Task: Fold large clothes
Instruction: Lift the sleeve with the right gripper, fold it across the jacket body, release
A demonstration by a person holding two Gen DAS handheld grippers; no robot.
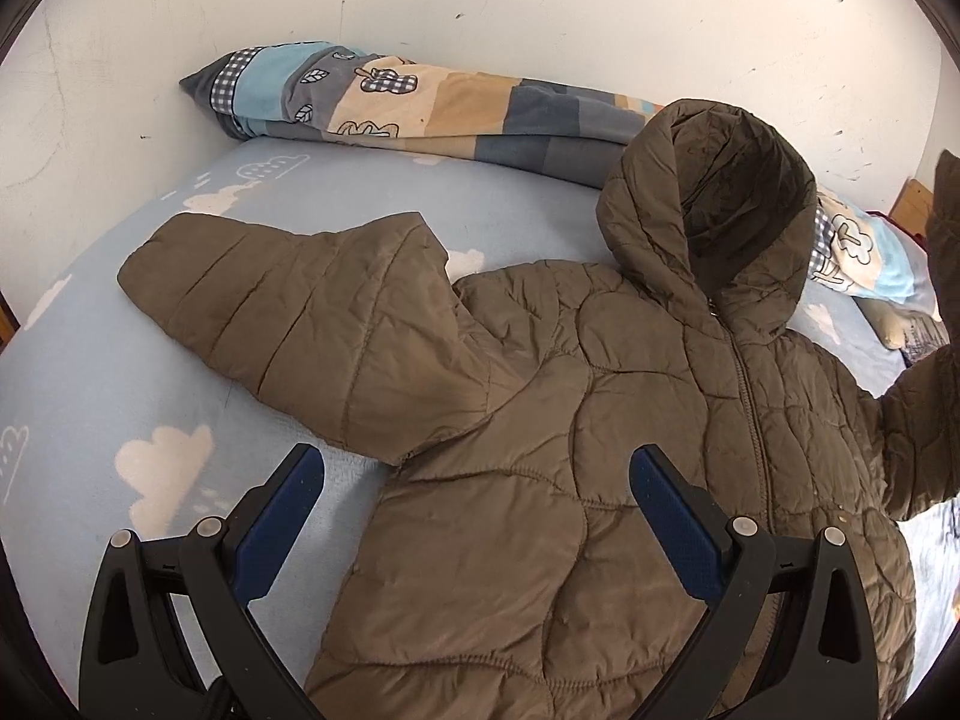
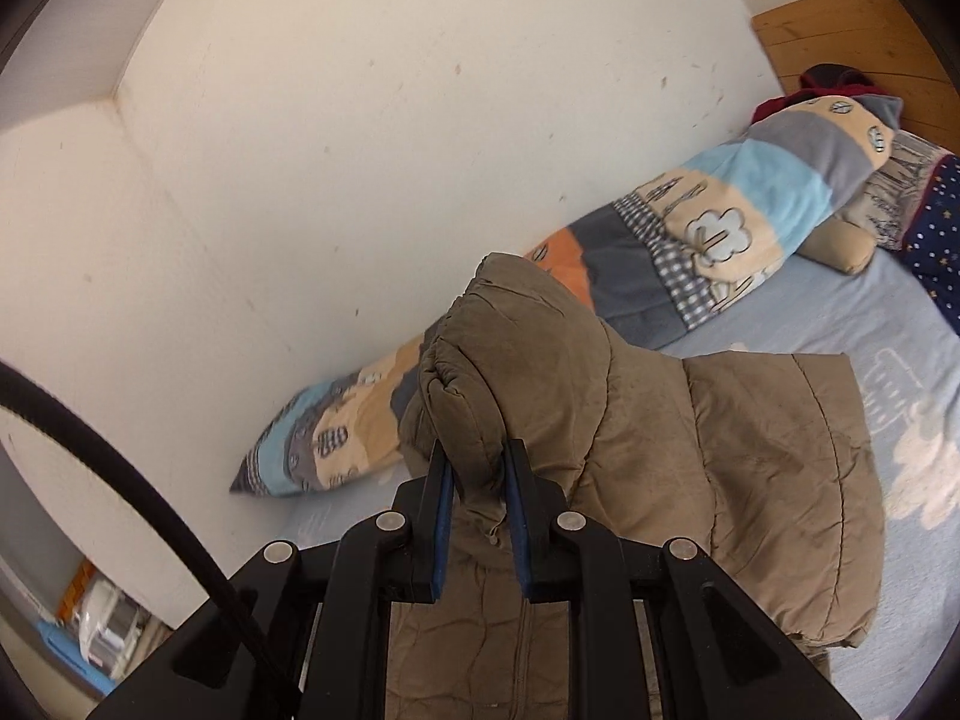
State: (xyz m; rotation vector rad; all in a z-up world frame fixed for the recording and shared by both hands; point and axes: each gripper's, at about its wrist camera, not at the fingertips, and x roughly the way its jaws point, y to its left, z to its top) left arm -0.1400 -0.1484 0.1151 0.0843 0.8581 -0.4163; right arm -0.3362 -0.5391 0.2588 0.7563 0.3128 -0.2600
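Note:
A brown quilted hooded jacket (image 1: 600,450) lies front up, zipped, on a light blue bed sheet (image 1: 90,390). Its left sleeve (image 1: 288,306) is spread out to the left. Its hood (image 1: 720,198) is lifted upright. My left gripper (image 1: 474,468) is open and empty, hovering over the jacket's lower left side near the armpit. In the right wrist view my right gripper (image 2: 477,456) is shut on the edge of the hood (image 2: 480,372) and holds it up off the bed. The right sleeve (image 2: 780,468) lies beside it.
A long patchwork bolster pillow (image 1: 420,102) runs along the white wall (image 1: 480,0) behind the jacket. It also shows in the right wrist view (image 2: 750,210). A wooden headboard (image 2: 852,42) and a dark starred cushion (image 2: 936,228) are at the far right.

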